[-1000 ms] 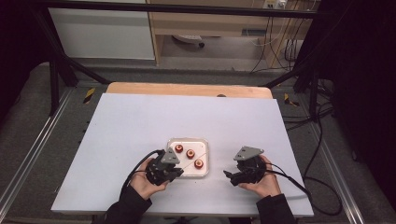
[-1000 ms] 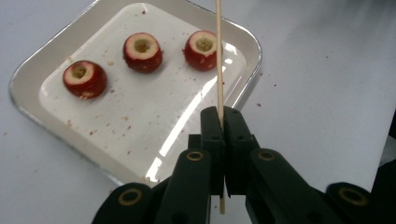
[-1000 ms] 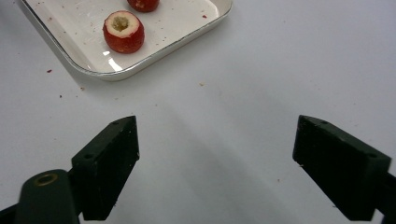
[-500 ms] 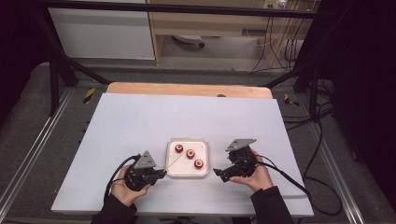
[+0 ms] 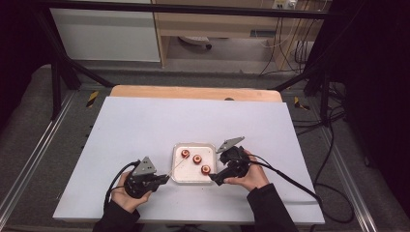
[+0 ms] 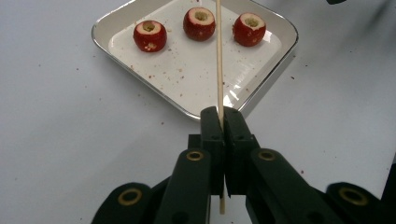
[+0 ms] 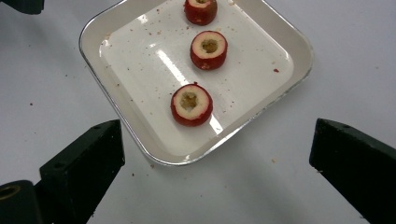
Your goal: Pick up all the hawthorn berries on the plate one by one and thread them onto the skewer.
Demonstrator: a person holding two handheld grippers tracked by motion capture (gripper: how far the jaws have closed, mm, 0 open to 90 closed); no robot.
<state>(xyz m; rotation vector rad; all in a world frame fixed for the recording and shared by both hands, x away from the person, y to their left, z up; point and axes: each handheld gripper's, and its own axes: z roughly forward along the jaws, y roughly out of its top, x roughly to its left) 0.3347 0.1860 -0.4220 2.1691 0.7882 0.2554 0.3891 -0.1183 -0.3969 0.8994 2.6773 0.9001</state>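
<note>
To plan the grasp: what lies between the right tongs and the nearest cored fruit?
Just the tray rim, seen in the right gripper view; nearest fruit, right tongs.

The tray point(image 7: 289, 42) looks like glossy white enamel or plastic with a shiny metal-looking rim, catching bright glare. The skewer point(image 6: 218, 70) is plain pale wood, matt and smooth. The fruits point(image 7: 192, 105) have slick red skin and a dull, crumbly cored top. The table point(image 5: 145, 125) sheet is smooth matt white. The left gripper point(image 6: 221, 114) looks like matt black plastic with brass-coloured rivets.
</note>
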